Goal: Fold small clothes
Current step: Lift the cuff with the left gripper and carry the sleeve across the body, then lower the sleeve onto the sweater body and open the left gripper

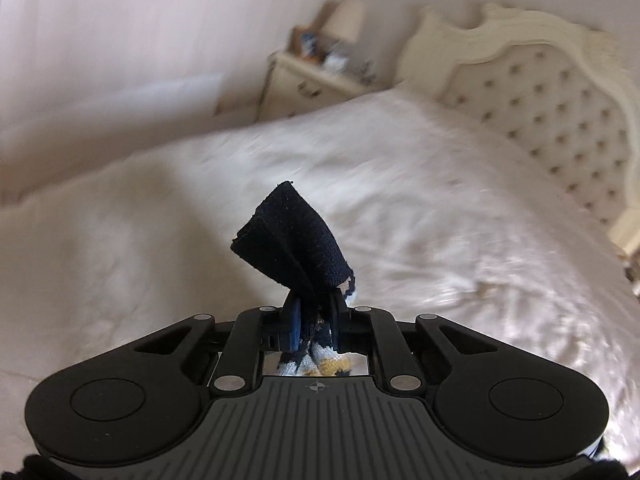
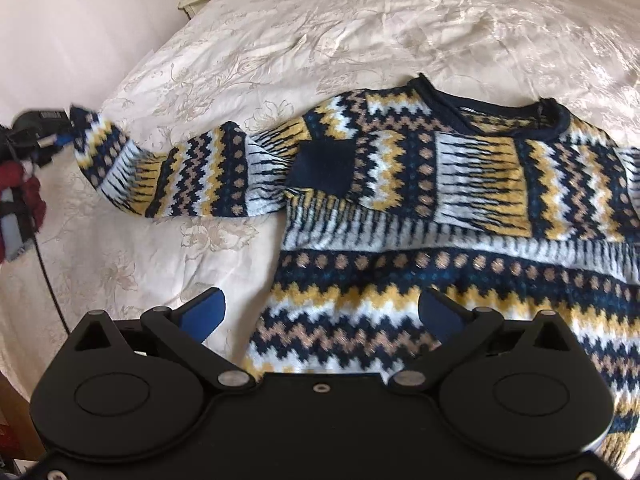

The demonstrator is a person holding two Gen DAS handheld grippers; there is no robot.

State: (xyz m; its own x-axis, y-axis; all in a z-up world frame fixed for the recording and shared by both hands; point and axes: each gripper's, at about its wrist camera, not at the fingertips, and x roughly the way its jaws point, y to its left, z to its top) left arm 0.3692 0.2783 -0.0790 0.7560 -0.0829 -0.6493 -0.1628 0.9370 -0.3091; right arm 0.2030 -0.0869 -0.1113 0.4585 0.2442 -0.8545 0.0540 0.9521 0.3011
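On the bed (image 2: 280, 32) we have the patterned sweater (image 2: 440, 208) spread flat, and our left claw (image 1: 314, 312) is clamped on its navy sleeve cuff (image 1: 292, 236), raised off the cover. Our right claw (image 2: 320, 312) hangs wide open and empty over the hem. We judge the sleeve fold begun; next comes carrying that cuff across the chest.

One patterned sweater (image 2: 440, 208), one bed (image 2: 280, 32), two tongs (image 1: 314, 316) (image 2: 320, 312), one nightstand (image 1: 304, 80), one lamp (image 1: 348, 20)

Fuzzy knit sweater (image 2: 420, 208); glossy, seemingly satin bedspread (image 2: 280, 32); matt plastic hand-held gripper (image 2: 320, 314).
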